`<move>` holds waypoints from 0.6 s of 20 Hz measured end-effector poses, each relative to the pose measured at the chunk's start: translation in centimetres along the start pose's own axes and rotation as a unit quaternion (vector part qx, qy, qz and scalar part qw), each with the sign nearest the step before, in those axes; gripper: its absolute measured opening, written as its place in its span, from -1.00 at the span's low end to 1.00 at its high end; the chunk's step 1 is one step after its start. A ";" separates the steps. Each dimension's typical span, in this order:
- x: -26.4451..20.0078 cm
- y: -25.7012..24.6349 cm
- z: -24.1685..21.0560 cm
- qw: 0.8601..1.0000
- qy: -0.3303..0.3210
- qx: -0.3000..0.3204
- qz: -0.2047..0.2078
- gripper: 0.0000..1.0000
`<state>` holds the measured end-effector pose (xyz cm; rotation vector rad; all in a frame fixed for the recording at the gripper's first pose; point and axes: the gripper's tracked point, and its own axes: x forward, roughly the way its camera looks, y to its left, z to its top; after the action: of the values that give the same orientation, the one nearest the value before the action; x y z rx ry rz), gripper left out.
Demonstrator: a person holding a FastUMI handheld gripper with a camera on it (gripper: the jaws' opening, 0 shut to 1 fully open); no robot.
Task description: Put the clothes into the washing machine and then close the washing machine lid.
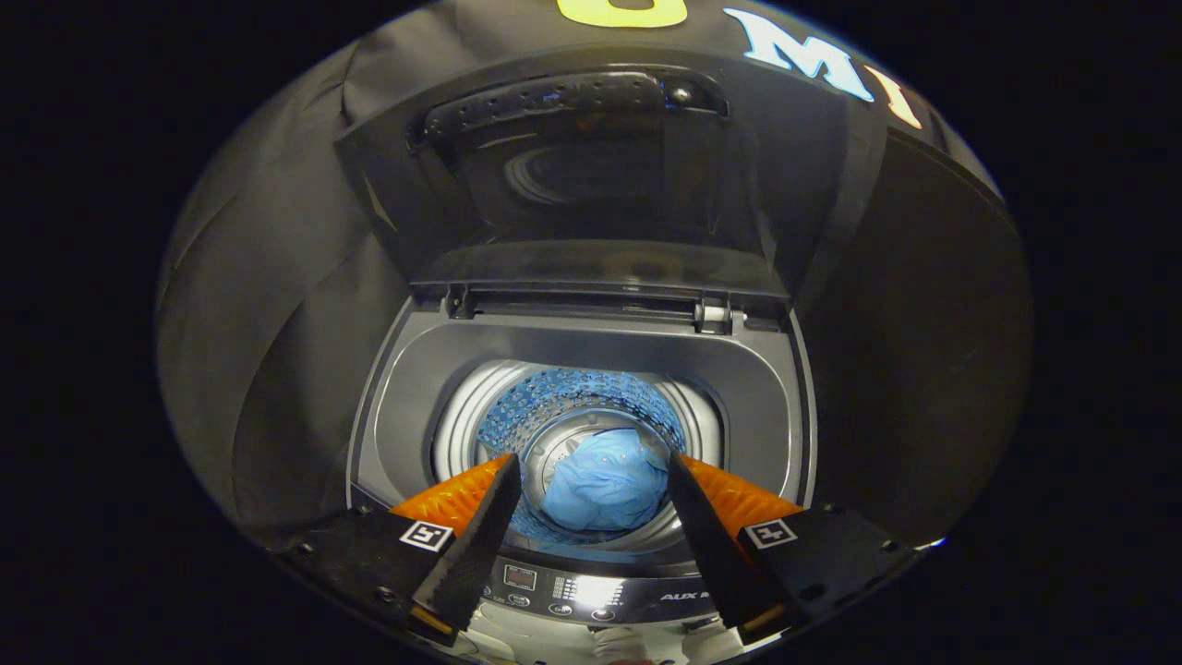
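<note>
Blue cloth (605, 485) lies bunched at the bottom of the washing machine's drum (554, 406), a crumpled heap well down inside the perforated metal tub. The washing machine (591, 346) is a grey top-loader, and its lid (591, 185) stands raised and tilted back against the black cloth wall (259, 277) behind, dark glass facing forward, hinges showing along the back edge of the opening.

The tongs (594, 466) hover above the opening, looking down into the tub. The two fingers are spread wide apart and hold nothing; the blue cloth shows in the gap between them but far below, not touching either finger. The fingertips sit roughly over the near rim of the drum, one on each side of it.

Just under the fingers, on the near edge of the machine, runs the control panel (591, 589) with a small display and a row of buttons.
</note>
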<state>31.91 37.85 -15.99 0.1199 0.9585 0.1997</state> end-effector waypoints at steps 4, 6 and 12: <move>-0.9 0.2 0.3 1.000 -0.008 0.005 0.006 0.97; -1.6 0.0 0.0 1.000 -0.008 0.003 0.008 0.97; -6.4 2.1 1.5 0.998 -0.052 -0.010 0.042 0.97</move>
<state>29.36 38.49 -9.61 0.1514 0.8485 0.2782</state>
